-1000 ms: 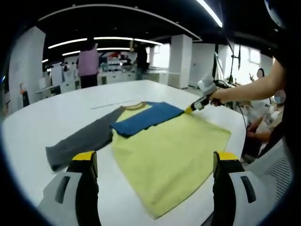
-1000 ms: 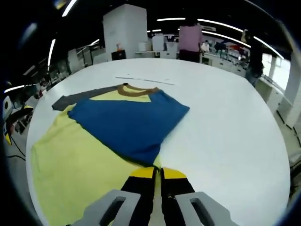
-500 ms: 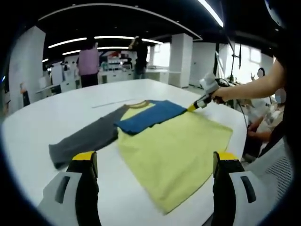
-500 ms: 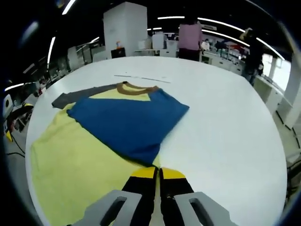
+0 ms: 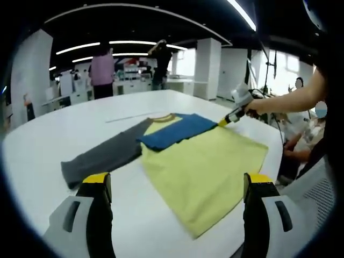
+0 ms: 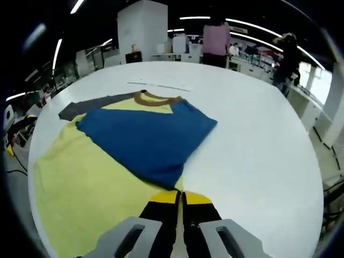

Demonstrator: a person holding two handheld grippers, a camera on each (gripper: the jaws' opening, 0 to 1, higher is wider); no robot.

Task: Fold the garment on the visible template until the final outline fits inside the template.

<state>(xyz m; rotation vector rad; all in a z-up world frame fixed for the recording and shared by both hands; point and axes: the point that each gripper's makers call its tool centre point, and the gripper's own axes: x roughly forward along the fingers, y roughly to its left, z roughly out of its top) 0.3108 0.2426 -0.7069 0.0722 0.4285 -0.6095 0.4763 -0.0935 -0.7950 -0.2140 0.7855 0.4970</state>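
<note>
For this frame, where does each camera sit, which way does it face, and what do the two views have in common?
Left gripper view: rides the open left tool, looking across the white table at the garment; a person's arm holds the right tool at the garment's far edge.
Right gripper view: rides the right tool, jaws together at the garment's edge, facing along the blue sleeve.
Shared: garment, blue sleeve, table.

Each tool is built with two black jaws tipped in yellow, set on pale grey housings with dark oval slots. The left tool and right tool are alike. A bare forearm is seen.
</note>
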